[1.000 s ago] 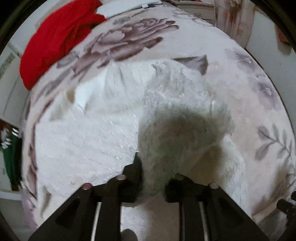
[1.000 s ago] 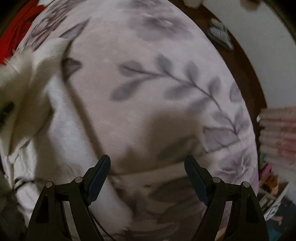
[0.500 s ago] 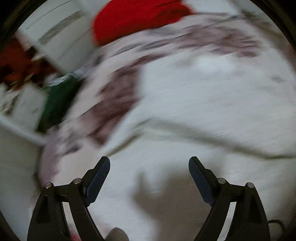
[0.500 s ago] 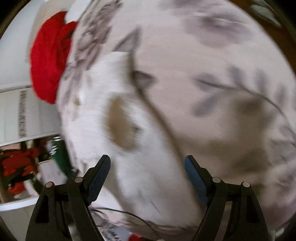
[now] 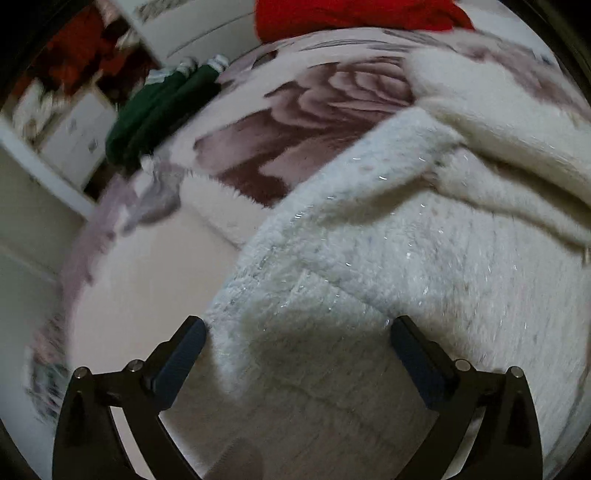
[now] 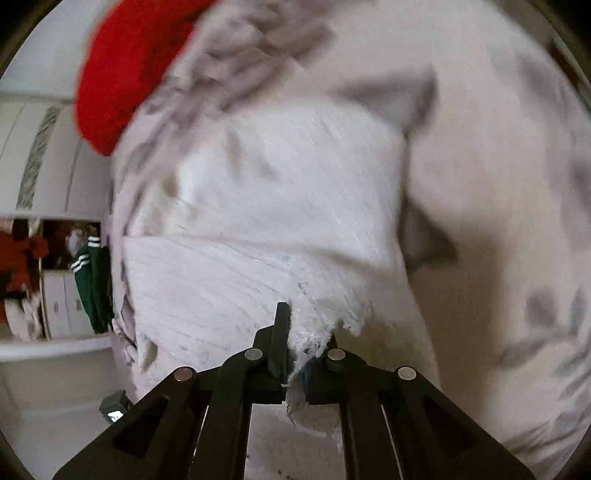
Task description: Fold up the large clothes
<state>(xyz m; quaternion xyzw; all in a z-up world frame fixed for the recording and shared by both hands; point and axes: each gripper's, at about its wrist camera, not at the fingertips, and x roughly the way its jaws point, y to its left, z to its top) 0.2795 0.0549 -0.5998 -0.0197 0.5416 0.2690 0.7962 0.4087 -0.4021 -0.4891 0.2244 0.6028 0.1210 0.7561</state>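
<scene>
A fluffy white sweater (image 5: pixel 388 251) lies spread on a bed with a floral blanket (image 5: pixel 314 110). My left gripper (image 5: pixel 295 343) is open, its jaws wide apart just over the sweater's near corner, holding nothing. In the right wrist view the same sweater (image 6: pixel 277 192) fills the middle. My right gripper (image 6: pixel 299 354) is shut on the sweater's fuzzy hem edge, which bunches between the jaws.
A red garment (image 5: pixel 351 14) lies at the bed's far end; it also shows in the right wrist view (image 6: pixel 125 70). A green garment with white stripes (image 5: pixel 159 107) hangs off the bed's left side by white drawers (image 5: pixel 74 136). The floral blanket (image 6: pixel 498 184) extends to the right.
My left gripper let go of the sweater fold it held and swung to the near corner, open. My right gripper moved from the bare blanket to the sweater and closed on its hem.
</scene>
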